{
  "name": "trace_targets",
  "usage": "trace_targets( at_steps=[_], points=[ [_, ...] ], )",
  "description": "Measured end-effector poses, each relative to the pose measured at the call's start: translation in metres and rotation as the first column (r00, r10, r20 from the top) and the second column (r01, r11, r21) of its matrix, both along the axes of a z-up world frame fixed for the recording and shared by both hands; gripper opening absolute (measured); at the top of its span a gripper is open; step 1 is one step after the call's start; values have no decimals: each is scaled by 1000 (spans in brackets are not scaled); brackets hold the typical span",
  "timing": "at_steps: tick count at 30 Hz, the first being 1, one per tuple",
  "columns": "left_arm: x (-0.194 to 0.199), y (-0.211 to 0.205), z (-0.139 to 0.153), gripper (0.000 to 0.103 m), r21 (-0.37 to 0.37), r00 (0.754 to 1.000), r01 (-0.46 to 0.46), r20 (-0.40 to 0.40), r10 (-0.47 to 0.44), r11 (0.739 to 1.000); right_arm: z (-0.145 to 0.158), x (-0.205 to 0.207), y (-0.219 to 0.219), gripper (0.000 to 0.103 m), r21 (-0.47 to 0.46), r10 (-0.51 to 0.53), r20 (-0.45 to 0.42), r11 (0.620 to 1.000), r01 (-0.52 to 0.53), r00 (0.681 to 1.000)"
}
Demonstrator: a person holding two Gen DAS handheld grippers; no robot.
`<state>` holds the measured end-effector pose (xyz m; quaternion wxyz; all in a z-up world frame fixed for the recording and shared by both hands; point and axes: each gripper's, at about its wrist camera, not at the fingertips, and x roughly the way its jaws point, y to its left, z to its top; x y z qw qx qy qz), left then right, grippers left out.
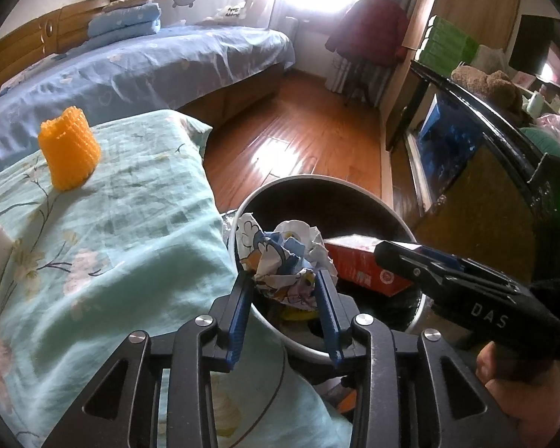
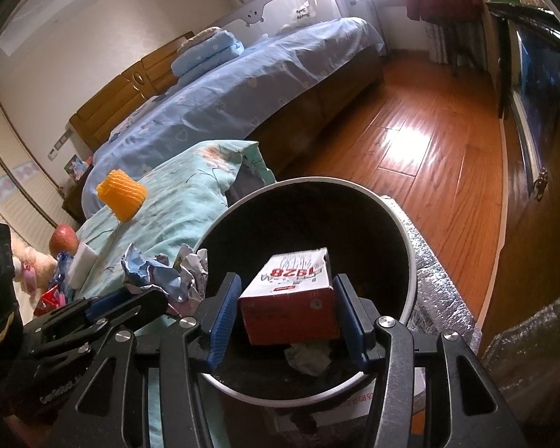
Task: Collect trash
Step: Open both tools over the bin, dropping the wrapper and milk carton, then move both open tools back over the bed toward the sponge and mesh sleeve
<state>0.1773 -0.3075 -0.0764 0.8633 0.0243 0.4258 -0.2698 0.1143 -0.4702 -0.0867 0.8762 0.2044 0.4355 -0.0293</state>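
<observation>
Right wrist view: both tools hang over the bin's mouth, so whatever they let go falls inside.
Bed [image 2: 242, 86]: blue-sheeted, at ten to twelve o'clock from the bin, well apart from it.
Quilt [image 1: 104, 224]: pale green and flowered, at nine o'clock of the bin, its edge touching the rim; it seems to be where the leftover rubbish lies.
Bin [image 2: 410, 261]: round, dark inside, rim pale; some scraps already lie at the bottom.
Right gripper [image 2: 287, 310]: closed on the red and white carton [image 2: 291, 295], one pad on each side, carton held above the bin's opening, probably for dropping.
Left gripper [image 1: 285, 287]: its jaws flank the crumpled cartoon wrapper [image 1: 287, 257] just inside the rim at seven o'clock; whether the pads press it I cannot tell.
Orange mesh sleeve [image 1: 69, 149]: upright on the quilt, at ten o'clock, well away from the bin.
White block [image 2: 80, 265]: on the quilt, at nine o'clock.
Apple [image 2: 63, 239]: just beyond the block, likely not rubbish.
</observation>
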Motion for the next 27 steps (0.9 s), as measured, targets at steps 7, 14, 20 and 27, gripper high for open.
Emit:
trace_targets(
  at_steps=[7, 14, 20, 27],
  points=[
    [-9, 13, 2, 62, 5, 1000, -18, 5, 18, 1000, 2, -1, -2, 55, 25, -12, 11, 1000, 11, 1000],
    [-19, 48, 5, 65, -8, 997, -80, 6, 80, 997, 13, -3, 9, 69, 30, -2, 39, 1000, 1, 999],
    [-34, 81, 8, 68, 5, 989, -144, 35, 143, 990, 18, 1, 33, 79, 32, 35, 65, 999, -37, 997],
    [-48, 123, 11, 69, 8, 972, -233, 40, 233, 972, 13, 11, 72, 79, 36, 109, 56, 993, -111, 992]
  ],
)
